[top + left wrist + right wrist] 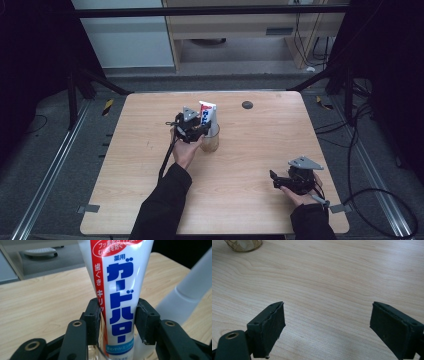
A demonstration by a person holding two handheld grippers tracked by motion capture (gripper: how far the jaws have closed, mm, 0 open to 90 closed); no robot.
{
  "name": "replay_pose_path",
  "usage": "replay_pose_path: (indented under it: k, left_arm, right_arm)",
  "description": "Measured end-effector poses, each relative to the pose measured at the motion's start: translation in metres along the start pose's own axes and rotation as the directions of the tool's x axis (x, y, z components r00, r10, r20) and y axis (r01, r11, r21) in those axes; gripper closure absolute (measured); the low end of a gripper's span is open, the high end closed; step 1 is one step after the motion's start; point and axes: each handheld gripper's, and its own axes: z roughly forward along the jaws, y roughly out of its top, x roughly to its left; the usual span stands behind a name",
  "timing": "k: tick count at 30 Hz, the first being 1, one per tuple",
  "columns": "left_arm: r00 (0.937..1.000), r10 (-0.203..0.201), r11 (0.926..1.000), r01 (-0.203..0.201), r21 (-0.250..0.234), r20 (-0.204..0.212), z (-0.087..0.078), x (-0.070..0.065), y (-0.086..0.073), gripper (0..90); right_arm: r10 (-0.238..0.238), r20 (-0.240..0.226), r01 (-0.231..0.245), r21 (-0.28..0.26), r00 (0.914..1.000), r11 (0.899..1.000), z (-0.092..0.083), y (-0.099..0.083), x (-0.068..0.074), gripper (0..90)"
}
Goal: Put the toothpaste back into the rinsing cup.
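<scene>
Light wooden table (240, 200) on grey floor (50, 150), pale cabinet (240, 30) behind, dark surroundings.

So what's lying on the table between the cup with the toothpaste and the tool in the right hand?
Nothing: in the high view, bare wood separates the cup from the right tool.
</scene>
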Motion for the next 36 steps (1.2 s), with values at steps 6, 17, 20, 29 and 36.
replay_pose_path:
  k: [6,17,20,29,36]
  left_arm:
    - [0.9996,0.029,0.9990,-0.029,0.036,-0.006,-0.002,-0.004,-0.008,57.6]
    - [0.9995,0.031,0.9987,-0.031,0.041,-0.009,-0.011,-0.002,-0.006,53.8]
    - [0.9996,0.028,0.9988,-0.028,0.040,0.003,-0.012,-0.001,-0.006,51.8]
    - [0.9973,0.073,0.9968,-0.072,0.034,-0.013,-0.040,0.003,0.005,55.1]
    - [0.9940,0.101,0.9938,-0.099,0.051,-0.042,-0.077,0.015,-0.004,47.8]
  right_arm:
    - [-0.002,0.003,0.002,0.000,1.0000,1.000,0.000,0.000,0.000,12.7]
    - [0.002,0.002,-0.002,0.001,1.0000,1.000,0.000,0.000,0.001,12.7]
    - [-0.001,0.004,0.001,0.001,1.0000,1.000,0.000,0.000,0.001,12.7]
    - [0.000,0.003,0.000,0.001,1.0000,1.000,-0.001,0.000,0.000,12.8]
    - [0.006,0.002,-0.006,0.000,1.0000,1.000,-0.003,0.000,0.001,12.7]
